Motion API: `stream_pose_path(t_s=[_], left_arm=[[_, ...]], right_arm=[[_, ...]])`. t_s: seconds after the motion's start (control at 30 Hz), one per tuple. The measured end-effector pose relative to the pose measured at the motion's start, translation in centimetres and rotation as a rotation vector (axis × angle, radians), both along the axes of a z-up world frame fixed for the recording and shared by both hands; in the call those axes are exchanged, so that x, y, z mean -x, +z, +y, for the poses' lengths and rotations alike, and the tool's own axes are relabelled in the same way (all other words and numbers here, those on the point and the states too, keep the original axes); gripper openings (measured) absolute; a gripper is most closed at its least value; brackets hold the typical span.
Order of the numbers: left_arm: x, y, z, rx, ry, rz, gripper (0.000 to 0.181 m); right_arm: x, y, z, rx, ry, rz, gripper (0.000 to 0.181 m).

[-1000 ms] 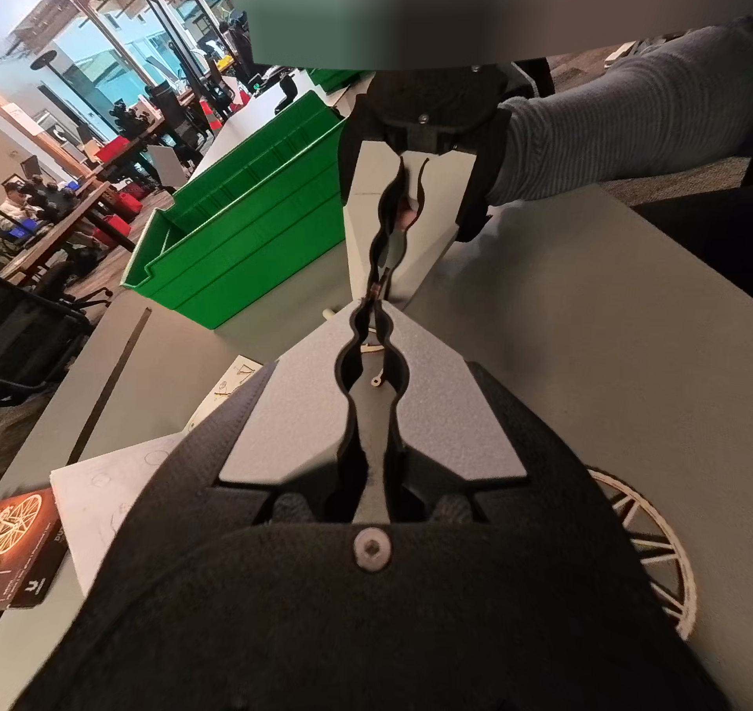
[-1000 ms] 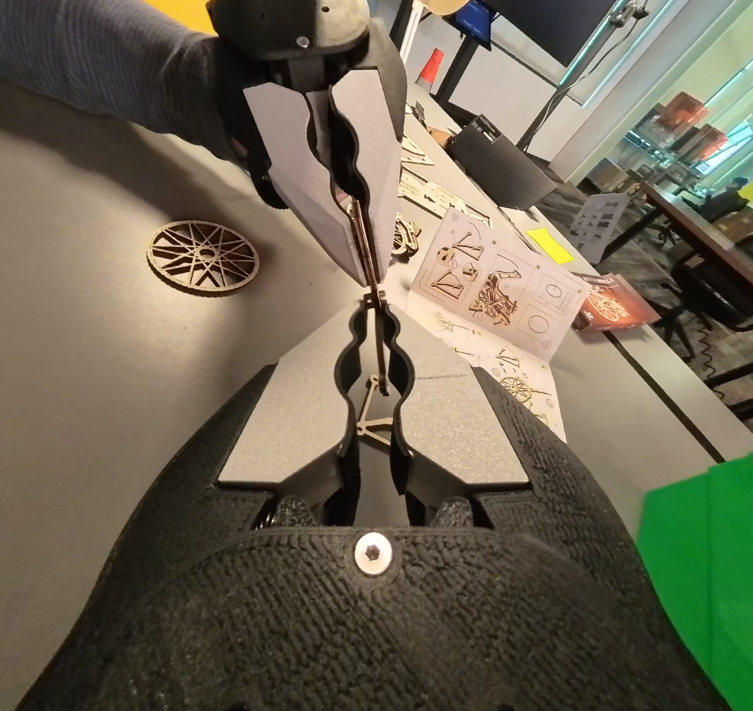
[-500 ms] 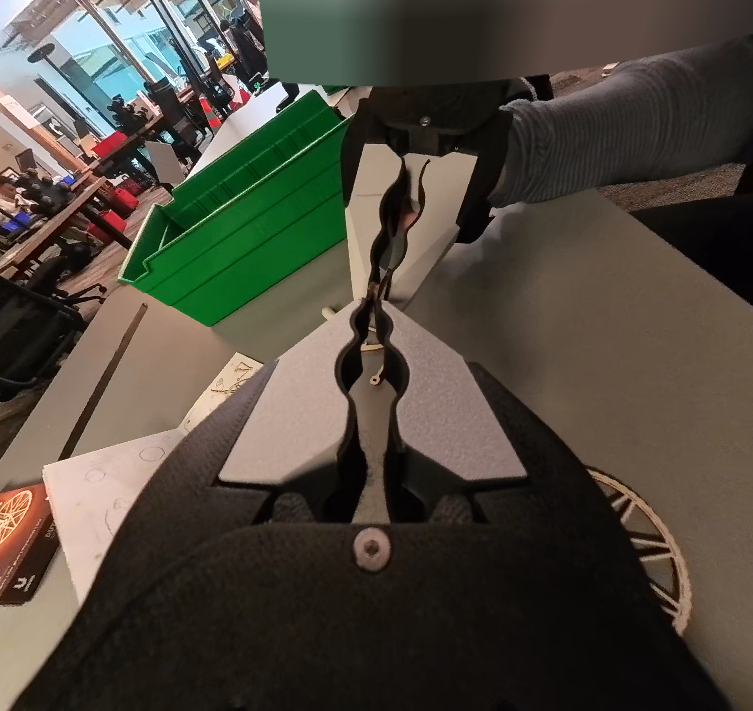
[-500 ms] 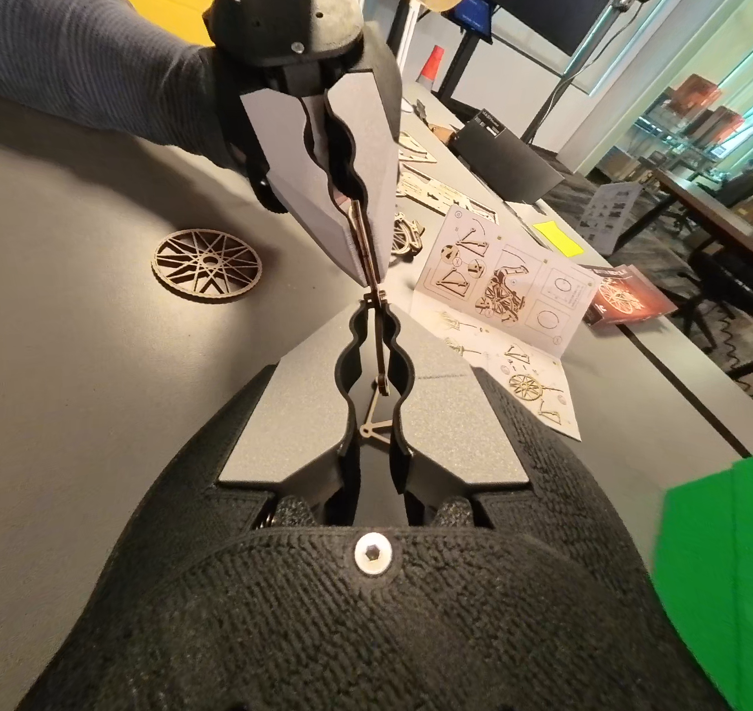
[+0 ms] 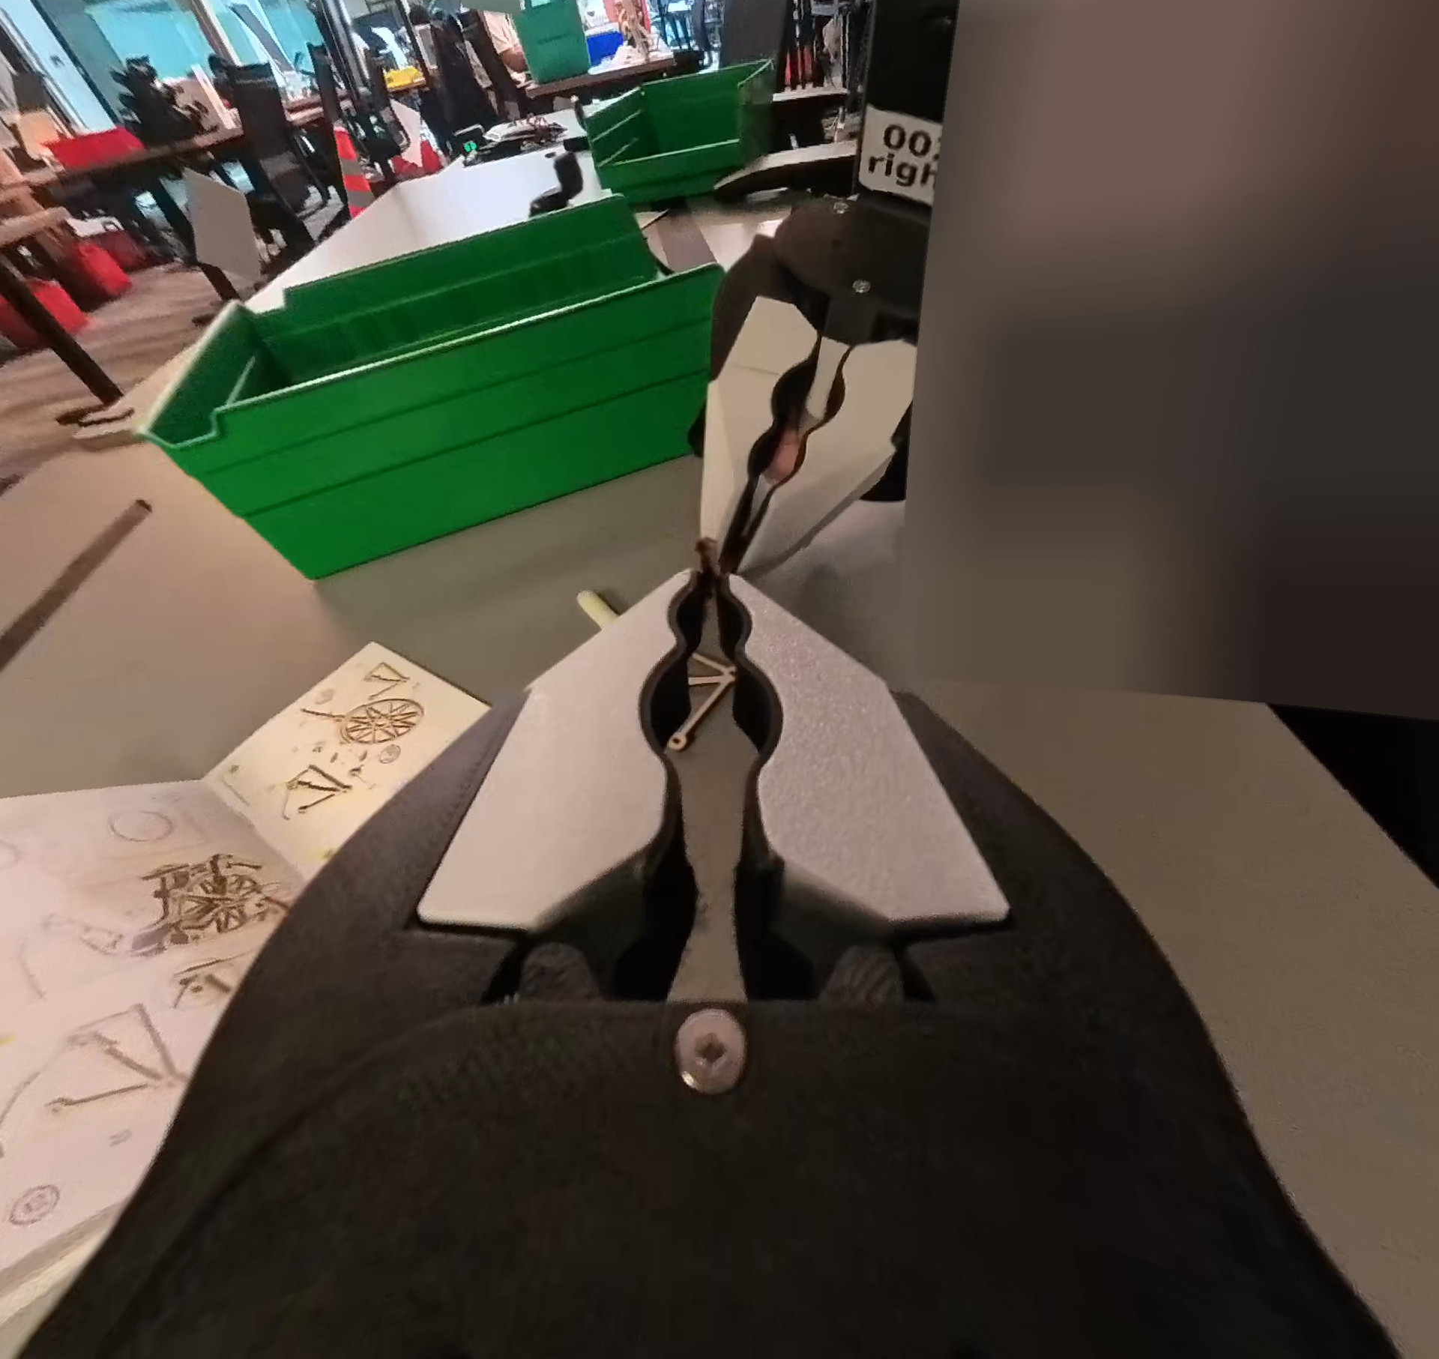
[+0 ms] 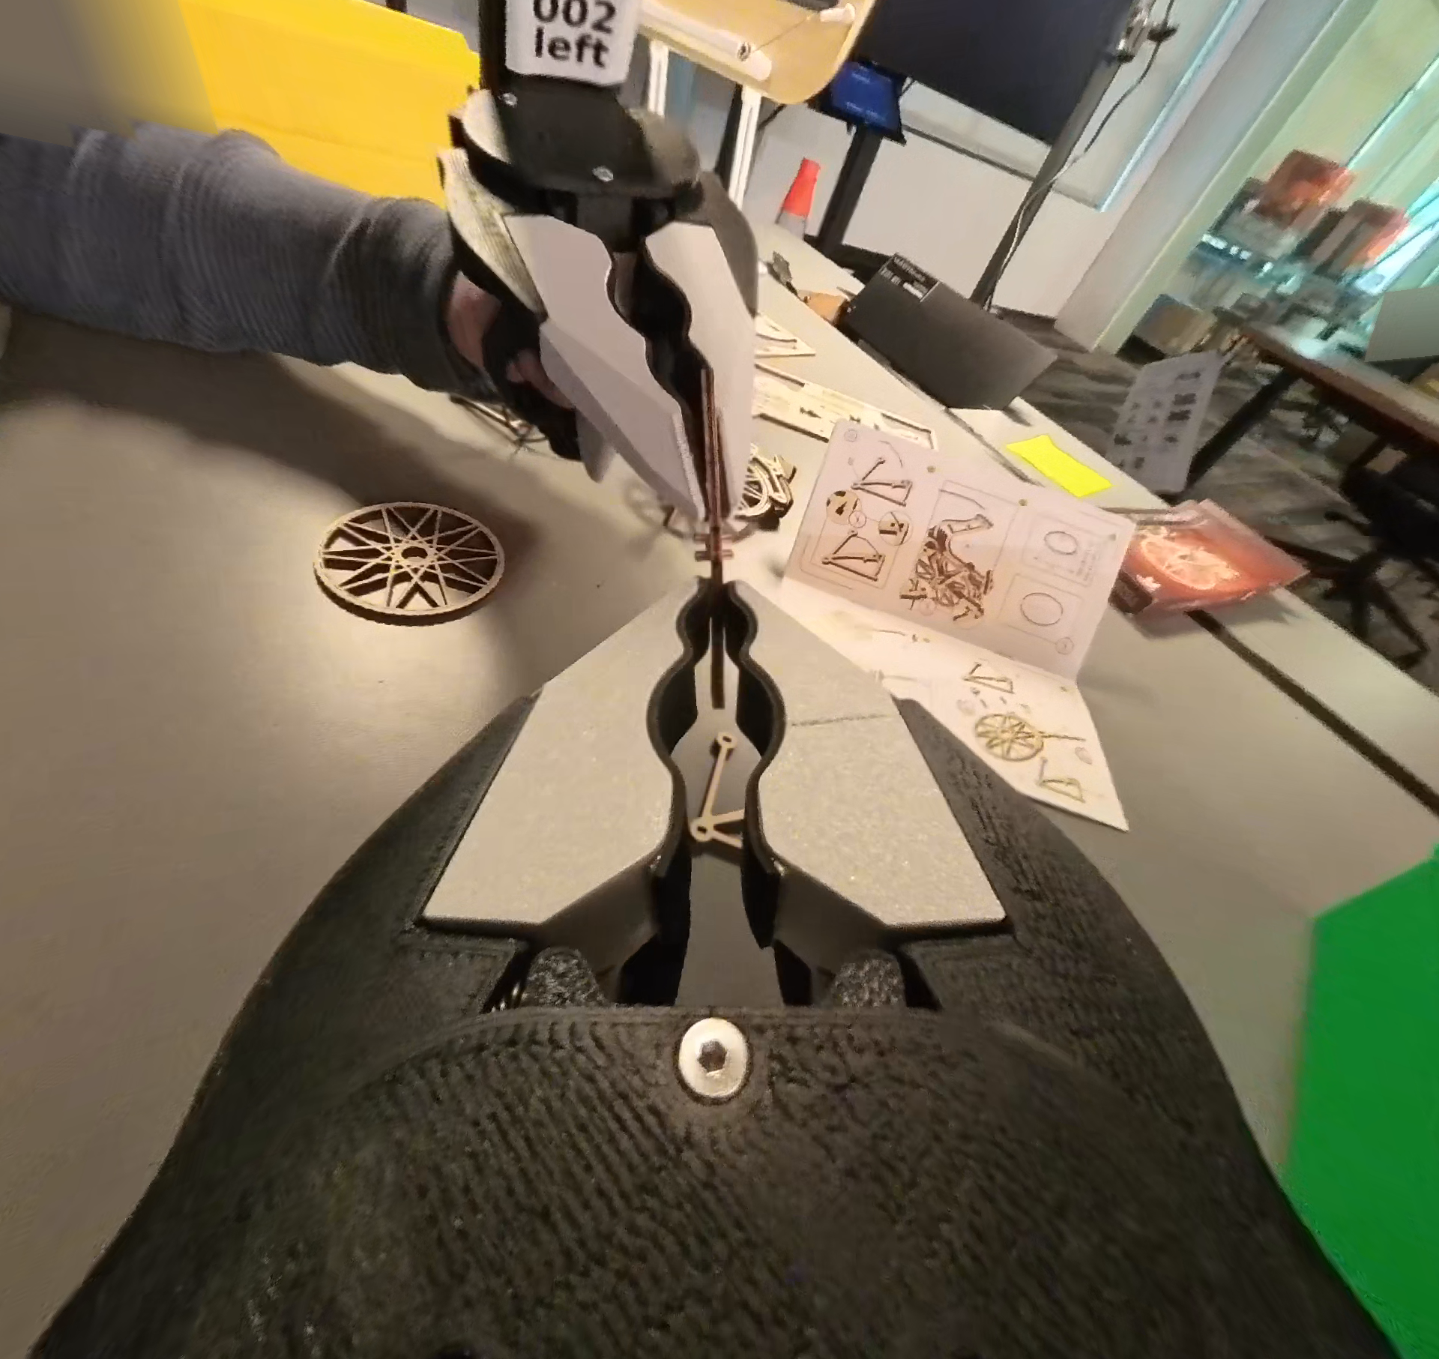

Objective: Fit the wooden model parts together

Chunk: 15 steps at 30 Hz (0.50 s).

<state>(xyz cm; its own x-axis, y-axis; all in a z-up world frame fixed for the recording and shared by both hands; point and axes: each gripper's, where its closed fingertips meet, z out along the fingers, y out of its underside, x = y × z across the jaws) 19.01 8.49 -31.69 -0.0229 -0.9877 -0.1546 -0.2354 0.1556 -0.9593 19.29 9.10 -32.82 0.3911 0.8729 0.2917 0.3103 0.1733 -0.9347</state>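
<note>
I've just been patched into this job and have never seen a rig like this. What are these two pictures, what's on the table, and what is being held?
There is no robot arm: a person holds a pair of hand-held tongs in each hand, and each pair carries a camera looking forward along its two fingers.

The left wrist view shows the left tongs close up, with the right tongs facing them. The right wrist view is the reverse: right tongs near, left tongs opposite.

Each pair is shut on a thin wooden frame piece, the other piece held edge-on; their tips nearly meet above the grey table.

On the table lie a wooden spoked wheel, an open instruction sheet, more wooden parts and a green bin.
</note>
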Motion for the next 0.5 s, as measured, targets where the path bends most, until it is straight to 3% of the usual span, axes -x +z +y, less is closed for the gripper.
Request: stream_pose_path(t_s=[0.07, 0.1, 0.17, 0.2, 0.3, 0.37, 0.5], left_arm=[[-0.1, -0.1, 0.6, -0.001, 0.039, -0.005, 0.003], [-0.1, 0.0, 1.2, -0.034, 0.092, -0.023, 0.012], [0.3, 0.1, 3.0, -0.185, 0.232, -0.004, 0.057], [0.5, -0.1, 3.7, -0.291, 0.291, 0.035, 0.062], [0.1, -1.0, 4.4, -0.560, 0.385, 0.136, 0.042], [-0.3, -2.0, 4.5, -0.585, 0.396, 0.196, 0.039], [-0.7, -1.3, 4.4, -0.670, 0.400, 0.192, 0.018]], right_arm=[[-0.1, -0.1, 0.4, 0.057, -0.024, 0.028, 0.000], [-0.3, 0.0, 0.7, 0.105, -0.042, 0.058, 0.000], [-0.7, 0.4, 1.5, 0.222, -0.082, 0.158, 0.000], [-0.8, 0.8, 1.7, 0.292, -0.074, 0.231, 0.000], [-1.3, 0.8, 2.9, 0.508, -0.094, 0.421, 0.000], [-1.4, 0.8, 3.1, 0.590, -0.081, 0.490, 0.000], [-1.0, 0.7, 2.9, 0.643, -0.063, 0.513, 0.000]])
